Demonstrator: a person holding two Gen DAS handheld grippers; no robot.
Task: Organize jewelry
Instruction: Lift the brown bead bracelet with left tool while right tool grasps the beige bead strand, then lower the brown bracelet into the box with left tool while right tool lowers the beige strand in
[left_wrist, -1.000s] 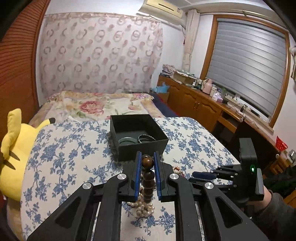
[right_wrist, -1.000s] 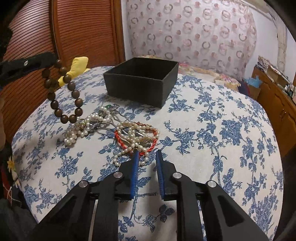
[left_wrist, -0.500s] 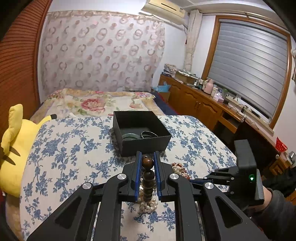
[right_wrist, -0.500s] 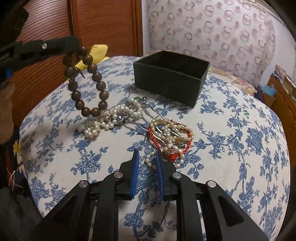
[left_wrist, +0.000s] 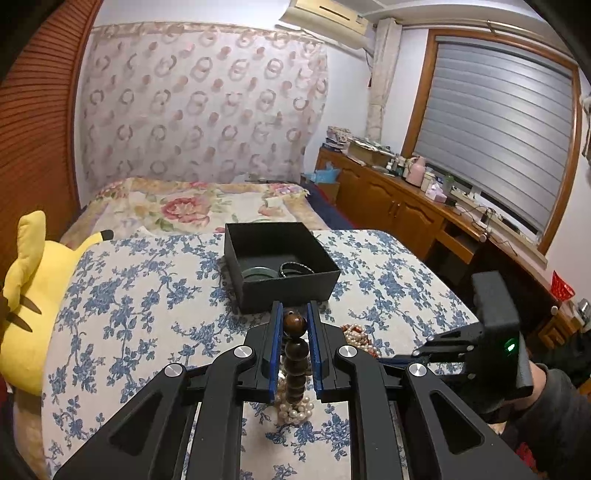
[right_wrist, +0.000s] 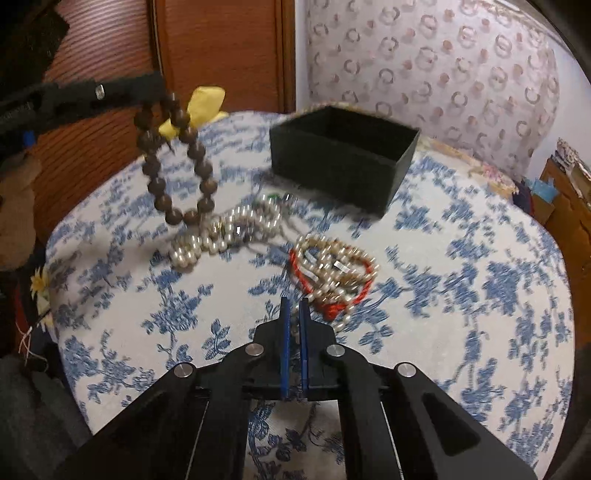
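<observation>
My left gripper (left_wrist: 294, 321) is shut on a brown wooden bead bracelet (left_wrist: 295, 354) and holds it in the air short of the black box (left_wrist: 284, 295). The bracelet hangs as a loop in the right wrist view (right_wrist: 175, 166). The box (right_wrist: 340, 162) holds a green bangle (left_wrist: 258, 274) and a dark bracelet (left_wrist: 295, 267). My right gripper (right_wrist: 294, 306) is nearly closed and empty, low over the cloth beside a red cord and pearl tangle (right_wrist: 334, 271). A pearl strand (right_wrist: 225, 236) lies to the left of the tangle.
A blue-flowered cloth (right_wrist: 480, 295) covers the round table. A yellow plush toy (left_wrist: 33, 295) sits at the table's left edge. A bed (left_wrist: 192, 206) lies beyond the table, wooden cabinets (left_wrist: 399, 206) along the right wall.
My left gripper has carried the bead bracelet forward, closer to the box. My right gripper has closed its jaws further and moved left and forward near the red and pearl tangle.
</observation>
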